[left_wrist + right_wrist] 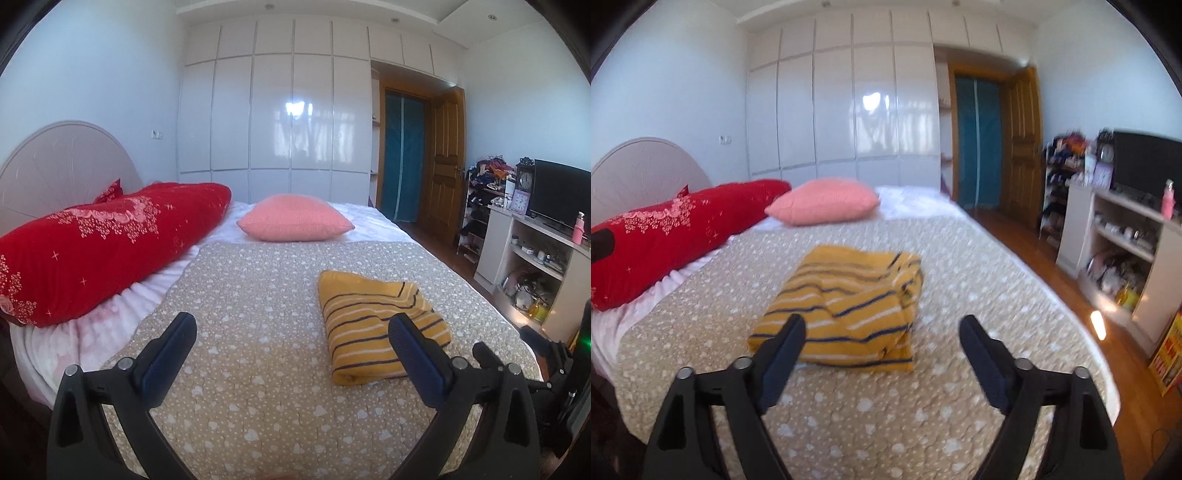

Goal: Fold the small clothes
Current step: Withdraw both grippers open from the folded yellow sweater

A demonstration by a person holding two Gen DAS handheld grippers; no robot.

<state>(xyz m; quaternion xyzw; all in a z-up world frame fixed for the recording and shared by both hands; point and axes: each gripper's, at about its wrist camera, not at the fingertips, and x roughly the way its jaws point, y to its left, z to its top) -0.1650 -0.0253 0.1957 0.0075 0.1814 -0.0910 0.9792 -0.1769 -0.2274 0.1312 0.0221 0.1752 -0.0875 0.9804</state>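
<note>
While both claws hung above the bed, I had nothing gripped in either one. My left gripper (290, 325) stood with its jaws spread wide and bare, the blue pads (168, 354) facing each other across open quilt. My right gripper (882, 326) was likewise parted wide, holding nothing; its view was somewhat blurred.

I saw the yellow striped garment (376, 325) lying folded into a compact bundle on the beige heart-print quilt (236, 295). From the left claw it lay ahead and off to the right, partly behind the right finger, not between the jaws. From the right claw the same bundle (846, 306) sat just ahead and a little left of centre, its near-left corner hidden behind the left finger. Neither claw touched it as far as I could tell.

Farther ahead of both claws, a pink cushion (295, 218) rested on the white sheet beyond the quilt's far edge. To the left lay a long red pillow (99, 240) against the rounded headboard (62, 158). Past the bed stood a glossy white wardrobe (273, 110), and right of it a wooden door (443, 162) stood open beside a teal curtain (402, 162). Well off to the right of the claws I could see a white shelf unit (1123, 236) with a dark television (561, 195) and a pink bottle (1168, 199) on top.
</note>
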